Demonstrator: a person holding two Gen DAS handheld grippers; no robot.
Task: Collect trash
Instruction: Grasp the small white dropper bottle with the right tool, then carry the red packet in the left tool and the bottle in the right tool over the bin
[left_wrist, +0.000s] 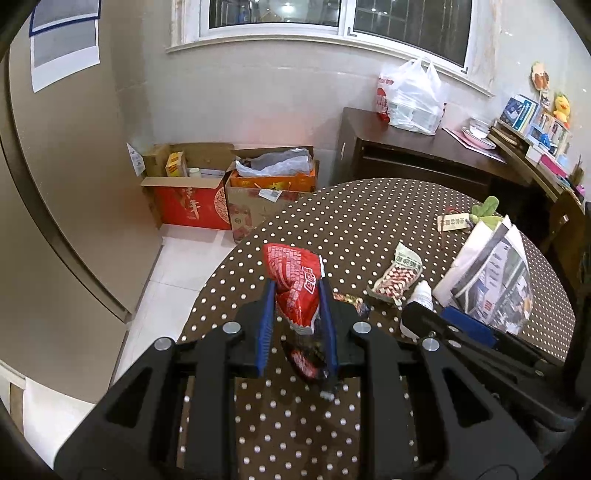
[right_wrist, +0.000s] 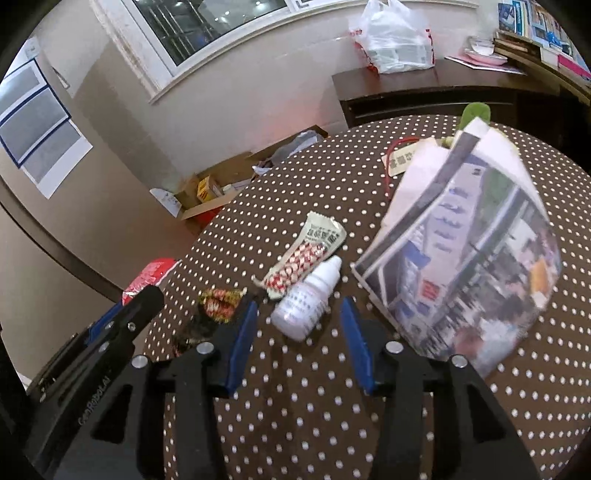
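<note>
One round table (left_wrist: 369, 206) in a brown cloth with white dots carries the litter. The left gripper (left_wrist: 297, 295) has its two blue pads clamped on one crumpled red snack bag (left_wrist: 291, 280), which is lifted clear of the cloth near the table's left edge; its top juts out past the fingertips.

The right gripper (right_wrist: 299, 314) holds nothing: its jaws stand apart, and one small white dropper bottle (right_wrist: 306, 299) lies on its side on the cloth between and just ahead of the fingertips, with no pad touching it. Just beyond the bottle, touching its cap end, lies one flattened wrapper with a red-and-white check (right_wrist: 306, 254). To the left of the bottle sits one small crumpled red-and-yellow candy wrapper (right_wrist: 219, 301), close to the right gripper's left finger.

Toward the table's right edge stands one white paper bag with printed pictures (right_wrist: 461, 251), tilted and open at the top. Behind it, near the far edge, lie one tag on a red cord (right_wrist: 400, 157) and one green soft toy (right_wrist: 476, 110), partly hidden by the bag.

On the floor beyond the table's far-left edge stand two open cardboard boxes (left_wrist: 207, 184), side by side against the wall.
</note>
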